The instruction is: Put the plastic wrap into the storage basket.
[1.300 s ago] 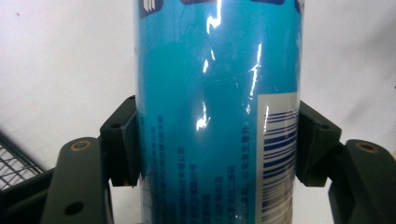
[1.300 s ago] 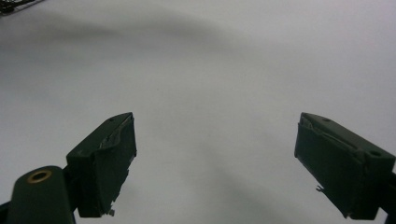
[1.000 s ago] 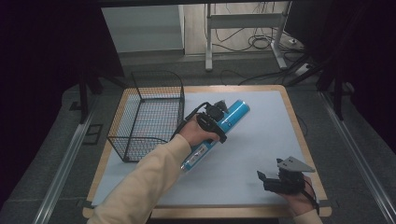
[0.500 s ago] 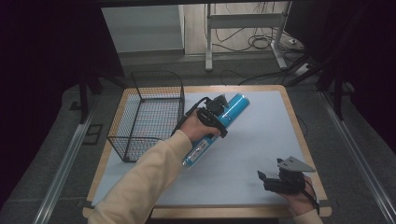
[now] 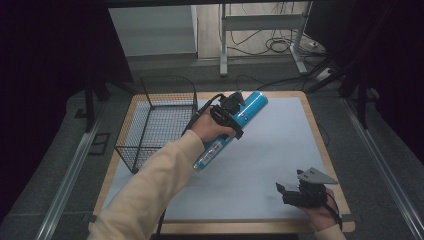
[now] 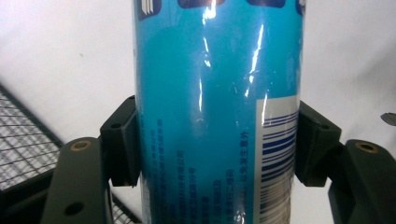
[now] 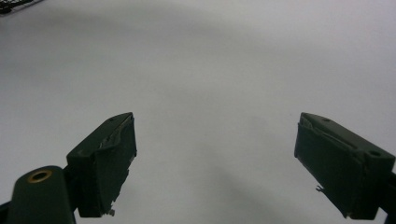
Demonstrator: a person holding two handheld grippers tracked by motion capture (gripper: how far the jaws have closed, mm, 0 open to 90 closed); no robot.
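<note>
In the high view we record one blue tube (image 5: 246, 111) clamped in the left gripper (image 5: 231, 108) at centre frame, its long axis running from upper right down to lower left, the clear lower end passing beneath the left hand (image 5: 212, 129). One wire basket (image 5: 159, 120) stands just to the left of that hand, at the left side of the table (image 5: 280, 145); we judge the coming move turns on this, the basket lying left of the tube and far nearer the left hand than the right. The right gripper (image 5: 281, 191) rests at lower right, well apart from both, holding nothing. In the left gripper view we see the tube (image 6: 215, 107) filling the centre, upright in frame, with the black jaws pressed against its two sides; basket mesh (image 6: 23, 135) shows at lower left. In the right gripper view the jaws stand wide apart with bare table surface (image 7: 210, 70) between them. Count: one tube, one basket, two grippers.
</note>
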